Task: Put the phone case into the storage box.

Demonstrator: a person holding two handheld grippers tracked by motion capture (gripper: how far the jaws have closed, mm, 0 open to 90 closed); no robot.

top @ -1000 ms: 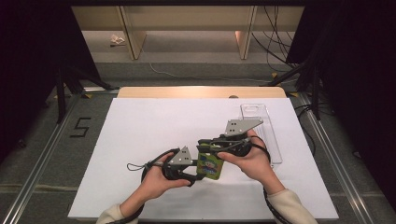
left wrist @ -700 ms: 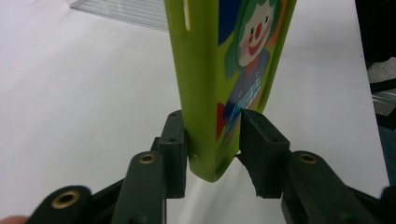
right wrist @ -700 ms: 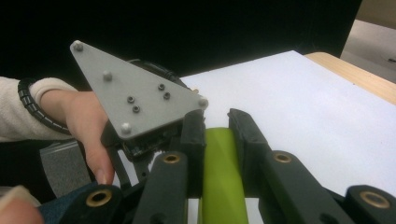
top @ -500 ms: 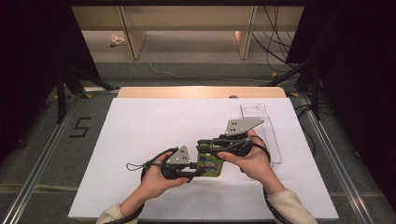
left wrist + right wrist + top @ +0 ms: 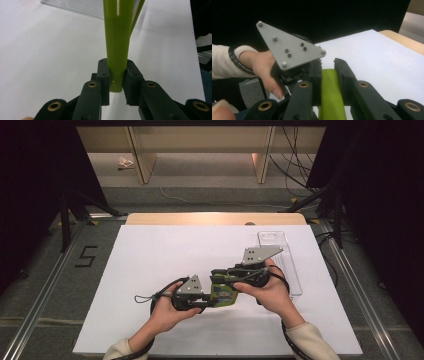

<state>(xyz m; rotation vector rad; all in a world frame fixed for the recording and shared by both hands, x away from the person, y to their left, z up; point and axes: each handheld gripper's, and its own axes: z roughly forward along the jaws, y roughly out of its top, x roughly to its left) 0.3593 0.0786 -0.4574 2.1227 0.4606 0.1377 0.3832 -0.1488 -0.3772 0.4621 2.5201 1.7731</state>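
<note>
While both hands meet over the near middle of the white table (image 5: pixel 150 270), the left gripper (image 5: pixel 207 301) and the right gripper (image 5: pixel 220 276) share one thing between them: a flat lime-green package (image 5: pixel 223 293) with a colourful printed face. It is held just above the table surface, between the two hands. Seen from the left gripper view, the left gripper (image 5: pixel 117 82) has its jaws closed on the package (image 5: pixel 117 37) at its narrow edge, the pads pressing both sides of the green strip. Seen from the right gripper view, the right gripper (image 5: pixel 327 72) clamps the same package (image 5: pixel 329 95) between its two black jaws, with the other hand (image 5: pixel 262 67) and its grey three-cornered plate (image 5: pixel 287 50) just beside it. To the right of the hands, toward the far right part of the table, lies a clear plastic tray (image 5: pixel 280 255), close behind the right hand (image 5: pixel 267 292). A cream sleeve (image 5: pixel 310 342) covers the right forearm at the near edge.
</note>
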